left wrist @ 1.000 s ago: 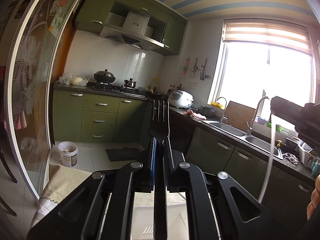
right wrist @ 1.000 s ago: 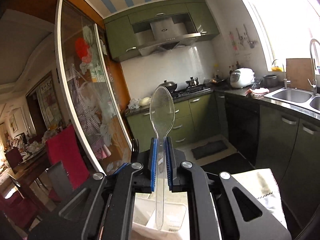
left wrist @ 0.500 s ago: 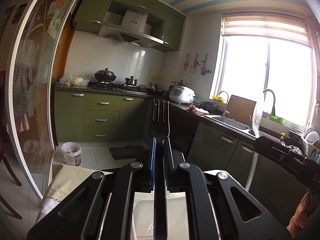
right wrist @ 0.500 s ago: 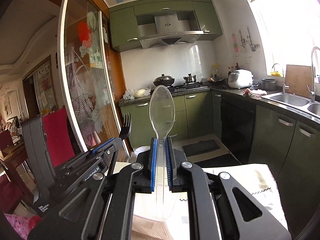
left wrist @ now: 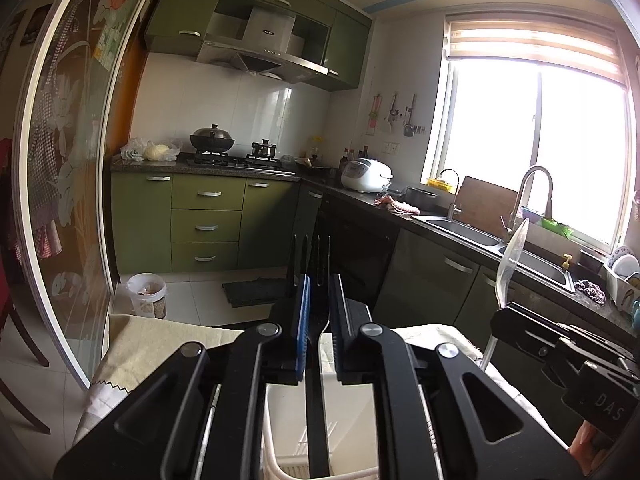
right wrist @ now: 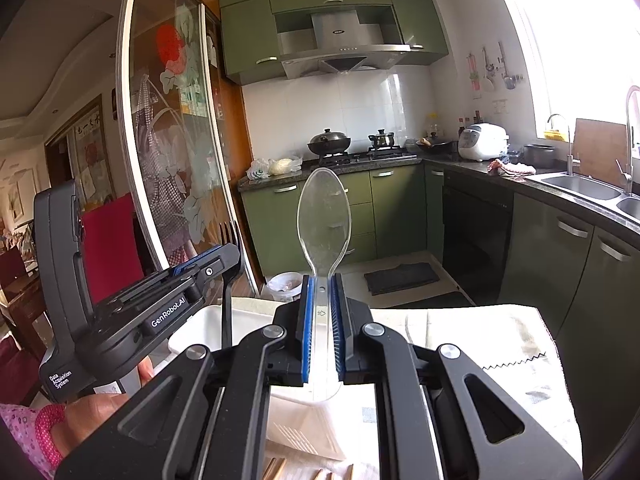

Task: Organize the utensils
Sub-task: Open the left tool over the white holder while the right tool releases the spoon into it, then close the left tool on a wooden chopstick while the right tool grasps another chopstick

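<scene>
A black fork (left wrist: 316,280) stands upright between the blue pads of the left claw (left wrist: 319,308), tines up, its handle running straight down into a white plastic bin (left wrist: 280,432) directly below. The pads look slightly parted around the fork's thin neck, so whether they actually pinch it cannot be told from the left wrist view. The right wrist view shows the same fork (right wrist: 227,264) rising from the left claw (right wrist: 212,258), with its handle dropping into the bin's (right wrist: 196,328) far-left corner.

The right claw (right wrist: 320,312) is pressed together on the stem of a clear plastic spoon (right wrist: 323,216), bowl upward, the stem's lower end hanging just above the bin. From the left wrist camera this spoon (left wrist: 510,260) appears to the right of the bin, held by the right claw (left wrist: 496,320).

The bin sits on a worktop covered with a pale cloth (right wrist: 480,344) (zigzag stitching along its edge). A few wooden sticks (right wrist: 276,470), possibly chopsticks, lie on the cloth at the near side of the bin.
</scene>
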The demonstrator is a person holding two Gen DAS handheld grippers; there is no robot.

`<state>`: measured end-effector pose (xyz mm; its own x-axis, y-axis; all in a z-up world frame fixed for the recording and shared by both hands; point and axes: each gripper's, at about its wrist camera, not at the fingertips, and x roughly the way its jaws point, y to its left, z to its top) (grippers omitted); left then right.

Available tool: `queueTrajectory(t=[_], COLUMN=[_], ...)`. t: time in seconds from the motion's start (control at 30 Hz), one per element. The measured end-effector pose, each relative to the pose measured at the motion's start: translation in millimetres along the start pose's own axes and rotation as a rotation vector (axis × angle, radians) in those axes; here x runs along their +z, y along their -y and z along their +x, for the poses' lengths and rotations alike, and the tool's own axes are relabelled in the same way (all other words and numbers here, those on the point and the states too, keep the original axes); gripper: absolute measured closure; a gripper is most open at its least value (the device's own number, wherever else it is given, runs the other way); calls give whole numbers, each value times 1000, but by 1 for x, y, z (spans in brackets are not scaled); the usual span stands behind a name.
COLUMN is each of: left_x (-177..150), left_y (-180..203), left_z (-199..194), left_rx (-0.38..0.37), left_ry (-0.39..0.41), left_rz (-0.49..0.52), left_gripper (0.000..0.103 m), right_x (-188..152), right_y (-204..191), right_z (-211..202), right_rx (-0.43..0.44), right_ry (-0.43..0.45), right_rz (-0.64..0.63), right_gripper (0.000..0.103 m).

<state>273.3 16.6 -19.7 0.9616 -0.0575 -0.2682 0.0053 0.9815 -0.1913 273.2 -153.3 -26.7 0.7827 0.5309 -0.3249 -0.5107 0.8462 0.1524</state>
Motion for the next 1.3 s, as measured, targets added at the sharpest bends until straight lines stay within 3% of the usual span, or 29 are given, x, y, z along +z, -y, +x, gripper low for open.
queueTrajectory(t=[0.4,0.5,0.83,0.87,0.97,1.1,1.2,1.3], left_x=[3,3,5,6,7,-6,-28,-57], left_y=[-8,-6,1,1,1,3,1,-7], left_z=[-21,-26,-46,-48,-59,-78,-84,-80], left_rx=[-11,-19,-55,-56,-52,-9,54,110], left_ry=[9,9,-6,-11,-39,-144,-288,-487], left_rz=[-6,1,5,2,1,45,88,97], left_gripper=[88,86,77,76,53,33,32,32], right_x=[-7,-7,-5,-5,-1,-5,-19,-35], right_y=[0,-1,-3,-3,-3,-1,6,22], right_z=[-4,-7,-21,-24,-39,-67,-85,-99], right_rx=[2,5,5,7,13,-14,-50,-87], right_ry=[-27,-23,-4,0,6,-34,-110,-189], right_rz=[-21,-24,-28,-26,-21,-31,-45,-36], right_gripper=[92,84,74,72,70,55,53,53])
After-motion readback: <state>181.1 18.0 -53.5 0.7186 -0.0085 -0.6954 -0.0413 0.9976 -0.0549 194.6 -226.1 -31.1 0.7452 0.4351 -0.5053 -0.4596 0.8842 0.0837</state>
